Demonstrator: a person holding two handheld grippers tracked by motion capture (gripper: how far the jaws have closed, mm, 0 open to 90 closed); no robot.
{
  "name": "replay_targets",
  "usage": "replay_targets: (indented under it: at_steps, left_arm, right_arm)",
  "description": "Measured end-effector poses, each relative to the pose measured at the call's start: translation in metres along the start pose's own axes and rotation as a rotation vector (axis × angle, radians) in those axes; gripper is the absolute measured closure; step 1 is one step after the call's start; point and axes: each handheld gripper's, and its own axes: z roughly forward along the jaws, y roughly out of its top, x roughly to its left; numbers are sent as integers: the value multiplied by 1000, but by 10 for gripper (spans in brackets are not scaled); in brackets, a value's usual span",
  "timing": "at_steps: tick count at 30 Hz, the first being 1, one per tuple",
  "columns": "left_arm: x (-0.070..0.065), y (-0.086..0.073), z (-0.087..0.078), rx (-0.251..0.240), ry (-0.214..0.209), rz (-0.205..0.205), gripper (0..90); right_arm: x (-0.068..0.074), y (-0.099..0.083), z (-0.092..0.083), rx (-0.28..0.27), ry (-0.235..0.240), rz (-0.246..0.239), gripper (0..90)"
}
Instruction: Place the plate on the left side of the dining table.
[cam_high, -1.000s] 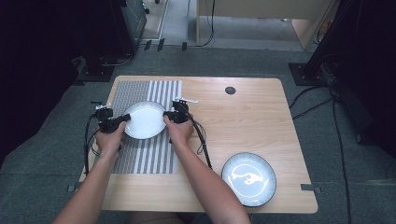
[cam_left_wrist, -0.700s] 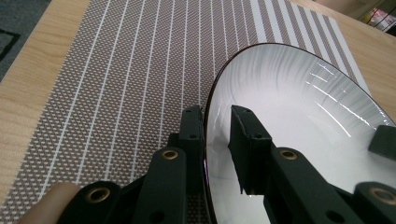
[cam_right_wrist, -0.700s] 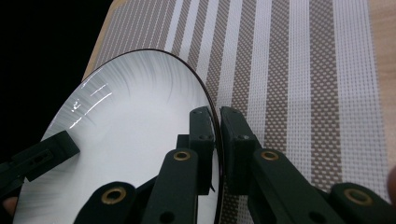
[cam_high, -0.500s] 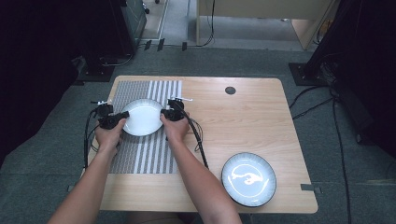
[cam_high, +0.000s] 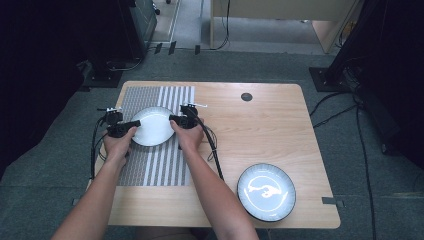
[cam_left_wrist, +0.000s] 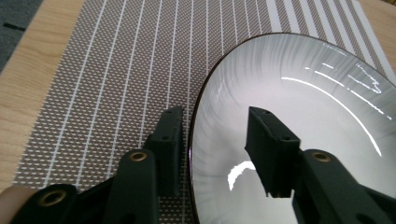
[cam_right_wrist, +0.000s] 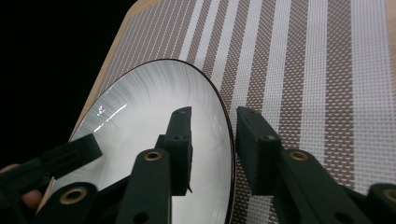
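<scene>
Plate (cam_high: 152, 126) on mat (cam_high: 150, 165): stiff, glossy, breakable; I take its thin rim. Left gripper (cam_high: 131, 123) and right gripper (cam_high: 174, 119), jaws just opening, straddle opposite rims, gripping nothing.

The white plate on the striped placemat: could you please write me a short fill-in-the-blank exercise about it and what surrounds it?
1. The white plate lies on the striped ____.
2. The left gripper and right gripper each straddle the plate's ____ with jaws that have just been opening, no longer pressing on it.
3. The second plate, with a dark rim, sits near the table's front ____ corner.

Missing words: placemat; rim; right
</scene>
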Motion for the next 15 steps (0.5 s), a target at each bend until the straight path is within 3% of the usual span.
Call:
replay_targets:
  at_steps: [3, 6, 10, 15]
  left_arm:
    - [0, 1, -5, -2, -12, 8, 485]
    - [-2, 0, -10, -12, -20, 18, 438]
    - [-4, 0, -17, -13, -12, 37, 311]
    - [-14, -3, -30, -45, -12, 91, 238]
  right_arm:
    - [1, 2, -5, -3, -7, -41, 601]
    - [1, 5, -16, -40, 69, -45, 528]
    - [5, 7, -29, -62, 51, -80, 445]
    - [1, 9, -44, -79, 71, -83, 457]
